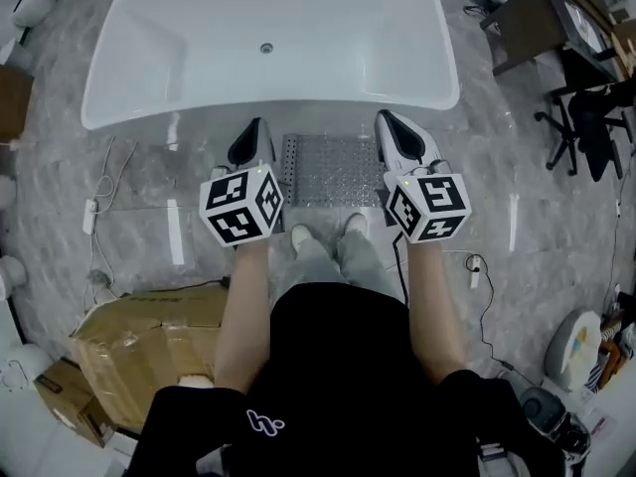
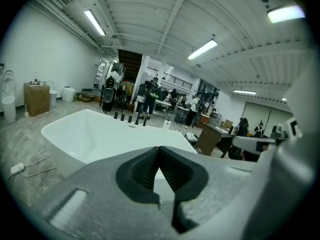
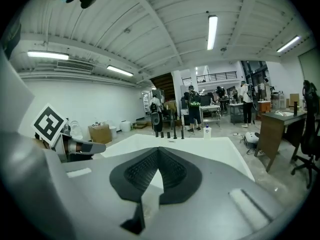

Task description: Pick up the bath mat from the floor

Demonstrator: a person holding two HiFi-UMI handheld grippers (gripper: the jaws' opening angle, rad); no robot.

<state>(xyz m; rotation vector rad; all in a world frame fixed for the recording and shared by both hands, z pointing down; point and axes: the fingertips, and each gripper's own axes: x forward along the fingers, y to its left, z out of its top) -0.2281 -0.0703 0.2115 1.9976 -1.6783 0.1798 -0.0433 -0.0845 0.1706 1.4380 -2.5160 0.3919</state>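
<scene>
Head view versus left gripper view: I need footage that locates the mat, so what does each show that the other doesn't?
Head view only: the whole bath mat, flat on the floor between the bathtub and the person's shoes. Left gripper view only: people at distant tables, and ceiling lights. Both: the white bathtub and the shut, empty left gripper.

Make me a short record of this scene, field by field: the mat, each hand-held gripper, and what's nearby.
Bath mat: flat on the floor in front of the bathtub, not held
Left hand-held gripper: shut, empty, held up by the mat's left side
Right hand-held gripper: shut, empty, held up by the mat's right side
Cardboard box: on the floor to the person's left
</scene>
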